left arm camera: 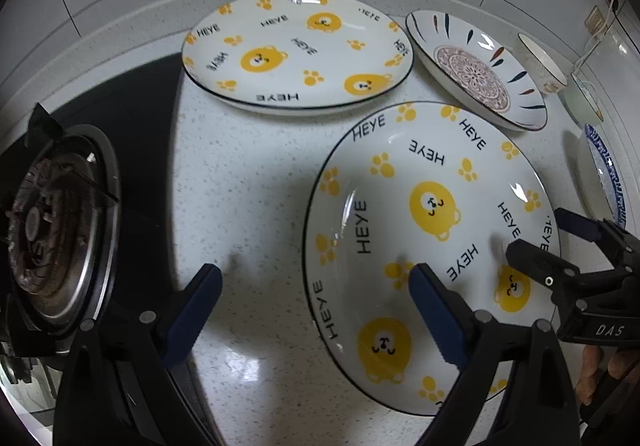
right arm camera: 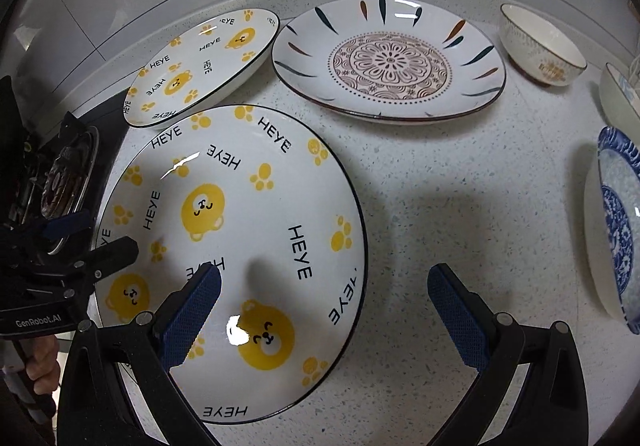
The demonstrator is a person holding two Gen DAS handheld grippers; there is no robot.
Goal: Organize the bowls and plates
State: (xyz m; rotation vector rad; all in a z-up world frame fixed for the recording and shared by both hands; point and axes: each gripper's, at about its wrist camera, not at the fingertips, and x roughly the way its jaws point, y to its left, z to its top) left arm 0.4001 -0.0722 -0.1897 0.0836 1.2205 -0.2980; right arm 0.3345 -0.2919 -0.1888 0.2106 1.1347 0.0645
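Note:
A big white plate with yellow bears (left arm camera: pixel 384 206) (right arm camera: pixel 248 222) lies flat on the speckled counter, nearest to me. My left gripper (left arm camera: pixel 316 282) is open and straddles its left rim, one finger over the plate and the other over the counter. My right gripper (right arm camera: pixel 324 278) is open too and straddles the right rim the same way. Neither gripper's pads press on the plate. A second bear plate (left arm camera: pixel 296 50) (right arm camera: pixel 200 66) sits behind it. A flower-patterned plate (left arm camera: pixel 476 74) (right arm camera: pixel 388 62) lies to the right of that one.
A cream bowl (right arm camera: pixel 540 46), a pale bowl (right arm camera: pixel 620 94) and a blue-patterned dish (right arm camera: pixel 612 230) stand at the right. A gas burner (left arm camera: pixel 52 230) on black glass borders the counter on the left. A tiled wall runs behind. A person's hand (left arm camera: pixel 596 370) holds the right gripper.

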